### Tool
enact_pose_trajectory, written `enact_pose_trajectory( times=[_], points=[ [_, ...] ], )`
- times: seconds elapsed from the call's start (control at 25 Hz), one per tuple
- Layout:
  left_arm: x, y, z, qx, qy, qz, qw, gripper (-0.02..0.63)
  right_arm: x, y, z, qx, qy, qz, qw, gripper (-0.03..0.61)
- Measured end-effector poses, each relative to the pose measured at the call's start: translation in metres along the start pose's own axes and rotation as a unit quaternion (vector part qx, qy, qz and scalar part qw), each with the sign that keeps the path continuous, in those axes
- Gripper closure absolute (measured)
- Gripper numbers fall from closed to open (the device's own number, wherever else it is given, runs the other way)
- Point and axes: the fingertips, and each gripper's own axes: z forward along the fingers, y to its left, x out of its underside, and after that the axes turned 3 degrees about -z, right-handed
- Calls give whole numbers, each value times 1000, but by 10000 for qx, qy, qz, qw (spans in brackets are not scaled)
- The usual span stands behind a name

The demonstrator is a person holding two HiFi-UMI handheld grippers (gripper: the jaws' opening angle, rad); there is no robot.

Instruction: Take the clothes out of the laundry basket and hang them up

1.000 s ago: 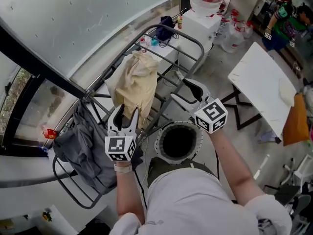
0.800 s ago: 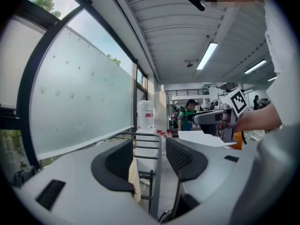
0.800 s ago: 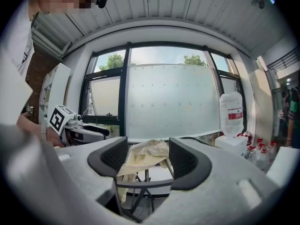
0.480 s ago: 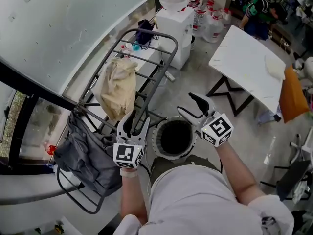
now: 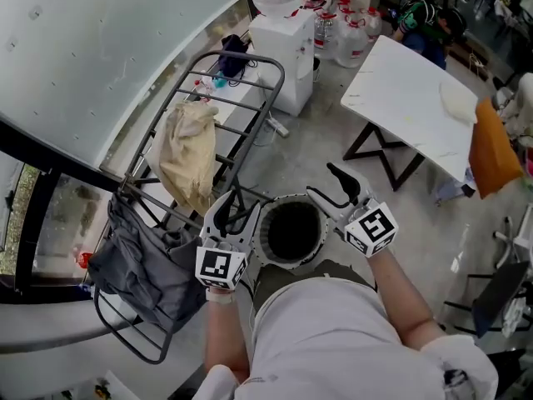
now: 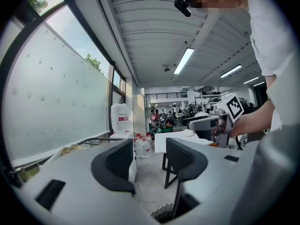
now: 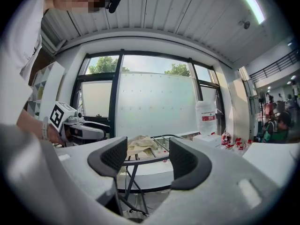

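The laundry basket point(image 5: 291, 262), round with a white rim and a dark inside, stands right in front of me between both hands. My left gripper point(image 5: 233, 209) hangs open and empty over its left rim. Over the right rim my right gripper point(image 5: 331, 188) is open and empty too. On the metal drying rack point(image 5: 250, 61) at the left hang a cream cloth point(image 5: 187, 152) and a grey garment point(image 5: 137, 261). The left gripper view shows open jaws point(image 6: 149, 161) and the right gripper point(image 6: 211, 123) beyond. In the right gripper view, open jaws point(image 7: 147, 158) frame the cream cloth point(image 7: 143, 143).
A white folding table point(image 5: 408, 98) stands at the right with an orange thing point(image 5: 487, 148) beside it. A water dispenser point(image 5: 287, 57) and several bottles point(image 5: 337, 32) stand past the rack. A frosted window wall point(image 5: 100, 48) runs behind the rack.
Both grippers have drawn back from the drying rack to the basket's rim. The left one has left the grey garment. Both stayed open and empty.
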Motion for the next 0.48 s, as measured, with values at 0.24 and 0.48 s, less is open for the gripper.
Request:
enact_pose_trajectory(
  times=[0.24,0.48],
  points=[
    [2,-10,7,33,35,-11,10000,408,6,-4,-10,22,25,50,10000,302],
    [2,-17,15,35,78,-2,10000,409,9,-11,-20,121,20,89,9999,302]
  ],
)
